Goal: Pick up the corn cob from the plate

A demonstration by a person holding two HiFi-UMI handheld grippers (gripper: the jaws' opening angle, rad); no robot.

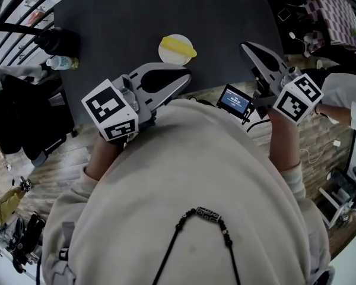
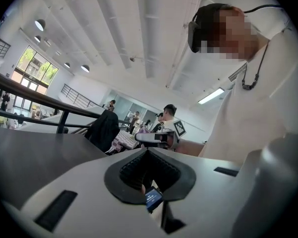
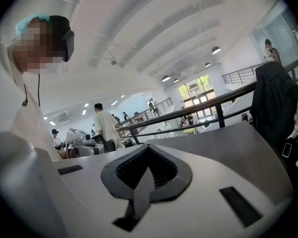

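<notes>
A yellow corn cob (image 1: 179, 46) lies on a small white plate (image 1: 166, 52) near the front edge of the dark table (image 1: 136, 16). My left gripper (image 1: 185, 75) is held close to the body, just short of the plate, with its jaws shut and empty. The right gripper (image 1: 244, 46) is raised to the right of the plate, also shut on nothing. Both gripper views look across the room, not at the corn: the left gripper (image 2: 148, 149) faces toward the right one, and the right gripper (image 3: 148, 145) faces a railing.
A small device with a lit blue screen (image 1: 234, 100) sits at the table's near edge between the grippers. A black bag (image 1: 58, 40) and a bottle (image 1: 62, 62) lie at the table's left. Cables and gear crowd the wooden floor on the right.
</notes>
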